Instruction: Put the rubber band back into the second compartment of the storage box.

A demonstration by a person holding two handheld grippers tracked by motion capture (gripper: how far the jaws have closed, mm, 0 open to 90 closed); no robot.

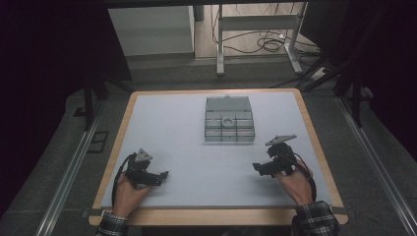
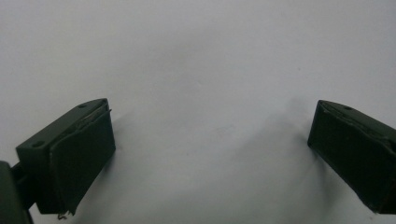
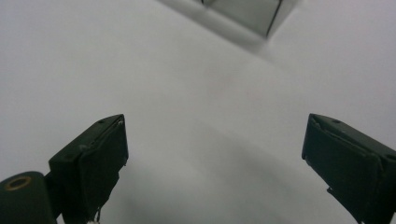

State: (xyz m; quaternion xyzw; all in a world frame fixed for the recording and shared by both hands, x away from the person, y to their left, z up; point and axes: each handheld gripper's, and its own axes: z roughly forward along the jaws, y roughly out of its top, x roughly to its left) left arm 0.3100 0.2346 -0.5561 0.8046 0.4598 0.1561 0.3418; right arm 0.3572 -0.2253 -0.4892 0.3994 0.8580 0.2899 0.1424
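Observation:
A clear plastic compartment box (image 1: 229, 119) lies open at the middle back of the pale table top (image 1: 196, 152), with a small ring in one of its cells. My left gripper (image 1: 163, 175) rests low at the front left, pointing right, its jaws wide apart with bare table between them (image 2: 210, 154). At the front right my right gripper (image 1: 256, 167) points left, open, with nothing between its jaws (image 3: 215, 158). A corner of the box (image 3: 254, 14) shows at the top of the right gripper view.
The table has a wooden rim (image 1: 216, 215). Beyond its far edge stand a white cabinet (image 1: 152, 29) and a metal desk frame (image 1: 255, 39) with cables on the floor. Dark curtains hang at both sides.

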